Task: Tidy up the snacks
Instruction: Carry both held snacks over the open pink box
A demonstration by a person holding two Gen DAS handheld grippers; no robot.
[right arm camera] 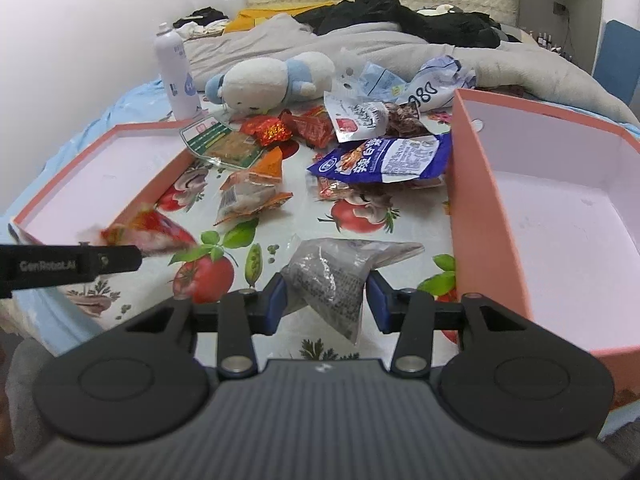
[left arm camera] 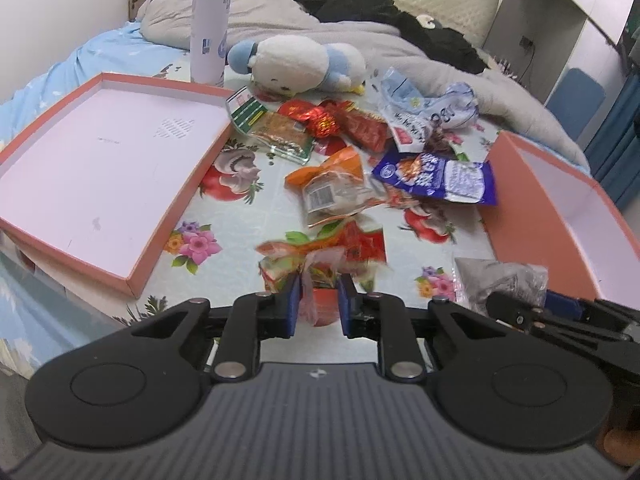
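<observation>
My left gripper [left arm camera: 318,304] is shut on a crumpled red and orange snack packet [left arm camera: 344,248], held above the flowered cloth. The same packet [right arm camera: 152,232] shows in the right wrist view beside the shallow pink lid [right arm camera: 168,176]. My right gripper [right arm camera: 327,294] is shut on a grey see-through packet [right arm camera: 332,276], which hangs between its blue pads; this packet [left arm camera: 500,280] also shows at the lower right of the left wrist view. More snacks lie loose in the middle: an orange packet [left arm camera: 336,188], a blue packet [left arm camera: 436,178], red wrapped sweets [left arm camera: 324,118] and a green packet [left arm camera: 276,128].
A shallow pink-rimmed lid [left arm camera: 176,216] lies at the left and a deeper pink box [right arm camera: 476,200] stands at the right, both with nothing inside. Behind the snacks are a white and blue plush toy [left arm camera: 296,62], a white bottle [left arm camera: 208,28] and a grey blanket [left arm camera: 360,28].
</observation>
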